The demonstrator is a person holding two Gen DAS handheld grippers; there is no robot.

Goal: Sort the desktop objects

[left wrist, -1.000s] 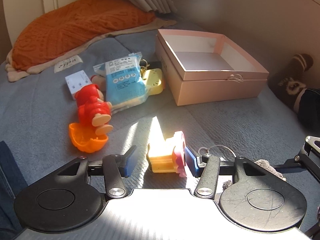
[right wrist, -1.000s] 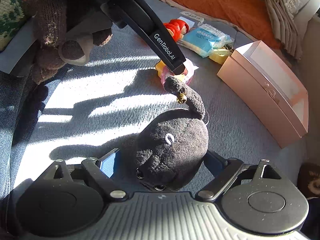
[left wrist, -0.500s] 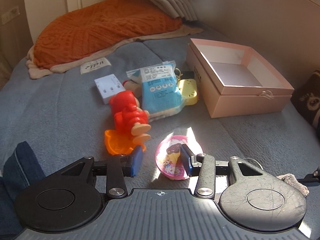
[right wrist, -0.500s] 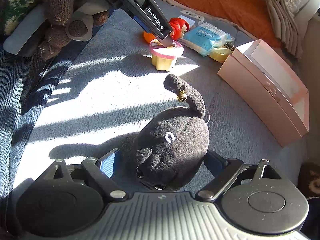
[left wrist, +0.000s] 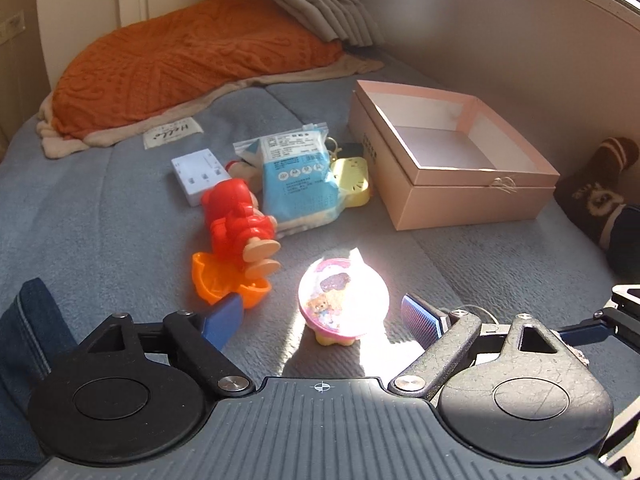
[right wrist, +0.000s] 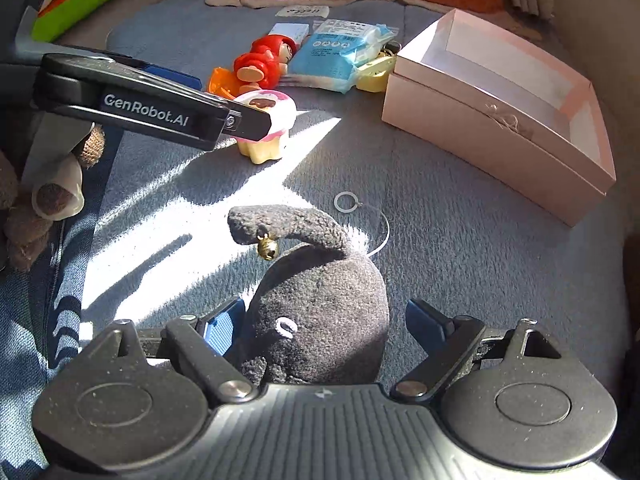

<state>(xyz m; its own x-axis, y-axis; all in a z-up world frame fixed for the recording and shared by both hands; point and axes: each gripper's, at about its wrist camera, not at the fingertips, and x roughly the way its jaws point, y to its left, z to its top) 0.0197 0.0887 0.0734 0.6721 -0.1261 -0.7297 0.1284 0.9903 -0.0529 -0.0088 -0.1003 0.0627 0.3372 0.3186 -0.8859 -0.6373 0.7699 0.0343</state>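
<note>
My left gripper [left wrist: 324, 316] is open, its blue pads apart on either side of a pink-lidded yellow jelly cup [left wrist: 343, 304] that stands upright on the grey blanket. The cup also shows in the right wrist view [right wrist: 266, 132], beside the left gripper's finger [right wrist: 160, 114]. My right gripper [right wrist: 326, 324] is open around a dark grey plush toy [right wrist: 320, 312] with a small gold bell; the pads flank it without squeezing. An open pink box [left wrist: 452, 160] sits to the right, its inside bare.
A red doll [left wrist: 240, 220] lies on an orange dish [left wrist: 224, 284]. Beside them are a blue packet [left wrist: 298, 184], a yellow case [left wrist: 352, 180] and a white adapter [left wrist: 198, 174]. An orange blanket [left wrist: 192, 64] lies behind. A clear ring [right wrist: 346, 202] lies near the plush.
My left gripper set the jelly cup upright near the red doll and opened off it. The right gripper moved closer over the plush toy and stays open.
</note>
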